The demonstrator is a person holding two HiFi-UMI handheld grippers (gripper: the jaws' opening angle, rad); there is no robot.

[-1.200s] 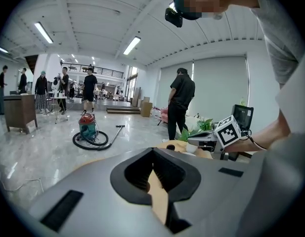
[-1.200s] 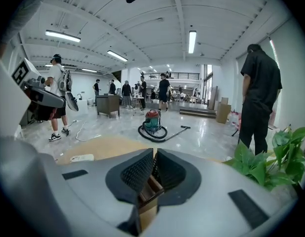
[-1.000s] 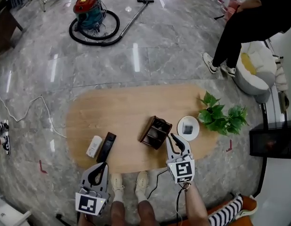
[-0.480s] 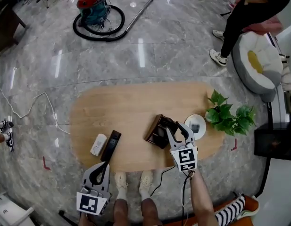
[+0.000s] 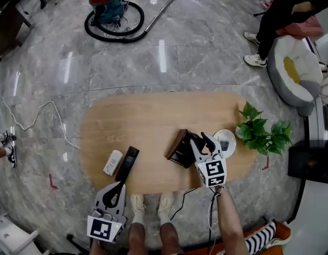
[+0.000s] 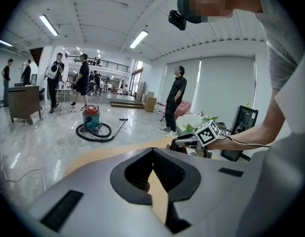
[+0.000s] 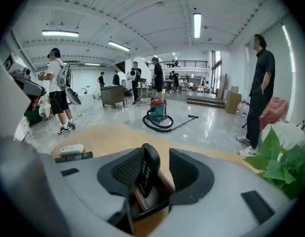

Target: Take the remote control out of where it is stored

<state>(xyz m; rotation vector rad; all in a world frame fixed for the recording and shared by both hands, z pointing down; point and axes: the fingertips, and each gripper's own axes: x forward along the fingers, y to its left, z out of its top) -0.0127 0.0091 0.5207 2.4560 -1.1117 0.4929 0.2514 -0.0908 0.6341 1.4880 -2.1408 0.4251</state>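
Remote [image 7: 148,168]: stood in holder [image 5: 179,149] on counter [image 5: 142,121] | right claw [image 7: 157,158]: jaws just opened, remote flanked but not gripped | left claw [image 6: 152,152]: clenched, empty

In the upper left of the head view we see a red and teal vacuum cleaner [image 5: 106,3] on the grey marble floor [image 5: 206,52]. Its black hose is coiled round it and its wand [image 5: 160,13] reaches toward the top centre. A person in black [image 5: 291,7] stands at the upper right, beside a white beanbag seat [image 5: 294,70]. At the right end of the wooden counter [image 5: 142,118] we find a leafy green plant [image 5: 262,134] just beside a round white dish [image 5: 233,137]. A thin white cable [image 5: 50,101] trails across the floor at left.
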